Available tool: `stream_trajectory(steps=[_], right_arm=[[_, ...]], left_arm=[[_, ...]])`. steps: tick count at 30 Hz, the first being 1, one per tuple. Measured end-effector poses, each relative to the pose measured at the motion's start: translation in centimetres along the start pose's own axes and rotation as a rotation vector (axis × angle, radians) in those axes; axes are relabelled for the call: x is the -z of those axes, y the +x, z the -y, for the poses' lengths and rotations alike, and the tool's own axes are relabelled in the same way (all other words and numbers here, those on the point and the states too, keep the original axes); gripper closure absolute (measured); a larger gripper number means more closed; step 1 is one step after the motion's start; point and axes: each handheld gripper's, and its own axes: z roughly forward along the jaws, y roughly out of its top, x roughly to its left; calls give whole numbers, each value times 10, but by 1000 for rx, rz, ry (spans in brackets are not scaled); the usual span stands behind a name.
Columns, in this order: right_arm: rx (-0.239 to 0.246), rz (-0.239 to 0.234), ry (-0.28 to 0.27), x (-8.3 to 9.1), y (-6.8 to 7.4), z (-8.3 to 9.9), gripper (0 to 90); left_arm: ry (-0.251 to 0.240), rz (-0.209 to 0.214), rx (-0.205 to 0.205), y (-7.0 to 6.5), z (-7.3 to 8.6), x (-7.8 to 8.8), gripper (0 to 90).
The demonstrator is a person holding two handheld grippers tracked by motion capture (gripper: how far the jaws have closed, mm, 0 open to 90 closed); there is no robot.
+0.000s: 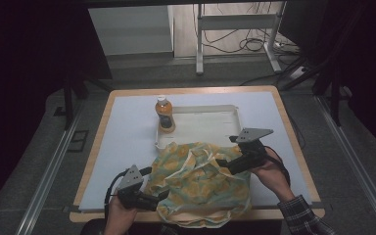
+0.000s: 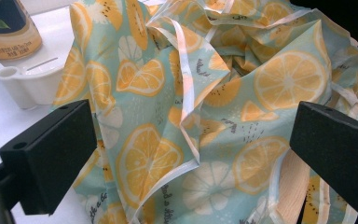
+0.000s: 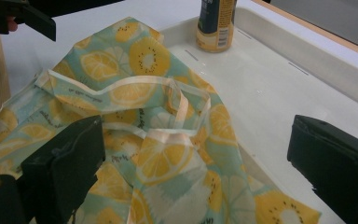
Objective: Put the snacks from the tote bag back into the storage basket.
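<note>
high view — grippers beside bag (image 1: 200,183)

The high view looks forward and down from above the person's side onto the whole table (image 1: 122,147), taking in the floor beyond its far edge. The left gripper view sits low and close at the near left, facing across the crumpled fruit-print bag (image 2: 205,121) toward the white tray (image 2: 32,79). The right gripper view, equally close, faces the bag (image 3: 135,130) and tray (image 3: 270,93) from the right; both share the bottle (image 2: 9,28) (image 3: 216,23).
</note>
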Motion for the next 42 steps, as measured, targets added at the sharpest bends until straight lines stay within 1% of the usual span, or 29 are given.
stream_trajectory(steps=[9, 12, 15, 28, 42], right_arm=[[-8, 24, 3, 12, 2, 9, 42], [-14, 32, 1, 17, 2, 13, 42], [-17, 43, 3, 22, 2, 16, 42], [-45, 83, -1, 42, 3, 30, 39], [-54, 126, 1, 60, 6, 45, 38]], left_arm=[[0, -3, 2, 0, 0, 0, 5], [-6, 7, 12, 1, 0, 1, 5], [-4, 6, 14, 1, 0, 0, 5], [-1, 1, 10, 1, 0, 0, 7], [2, -2, 9, 1, 0, 0, 8]])
